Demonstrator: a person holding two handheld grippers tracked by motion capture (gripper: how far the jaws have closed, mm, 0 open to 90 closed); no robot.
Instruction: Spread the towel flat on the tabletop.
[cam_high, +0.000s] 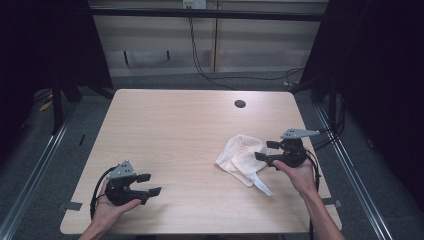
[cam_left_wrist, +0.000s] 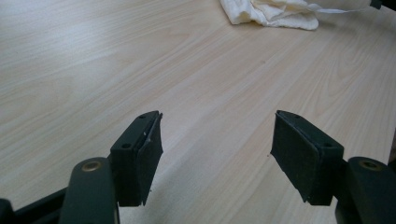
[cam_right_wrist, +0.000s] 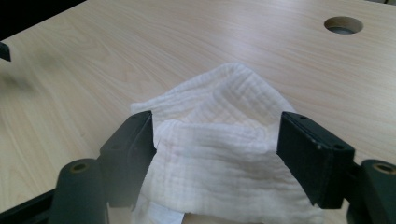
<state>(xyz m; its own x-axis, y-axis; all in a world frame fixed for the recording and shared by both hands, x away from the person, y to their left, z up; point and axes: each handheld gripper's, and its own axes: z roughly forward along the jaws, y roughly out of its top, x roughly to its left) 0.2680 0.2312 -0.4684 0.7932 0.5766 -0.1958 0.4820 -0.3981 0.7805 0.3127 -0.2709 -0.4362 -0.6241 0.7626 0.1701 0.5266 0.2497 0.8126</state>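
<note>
Two claws work over a pale wooden tabletop (cam_high: 175, 130), and only one is near anything. At the near left, the left claw (cam_high: 149, 184) rests low in the person's hand with its jaws spread wide and nothing but bare wood between them; its own view confirms that gap, with the cloth (cam_left_wrist: 268, 11) far off at the top edge. Right of centre lies that cloth (cam_high: 239, 157), a crumpled white piece of ribbed gauze with a thin strip trailing off its near end toward the table's front edge. Just beyond it, the right claw (cam_high: 266, 150) points at the cloth's right side with jaws spread apart. In the right gripper view the cloth (cam_right_wrist: 224, 154) bunches up between the right claw (cam_right_wrist: 217, 156), but the pads do not press on it, so nothing is held. A cable hole (cam_high: 240, 104) sits farther back. The main risk, as I judge it, is a poor pinch: closing on one loose fold could lift a single layer while the rest drags, or push the heap sideways toward the right edge, which is near.
</note>
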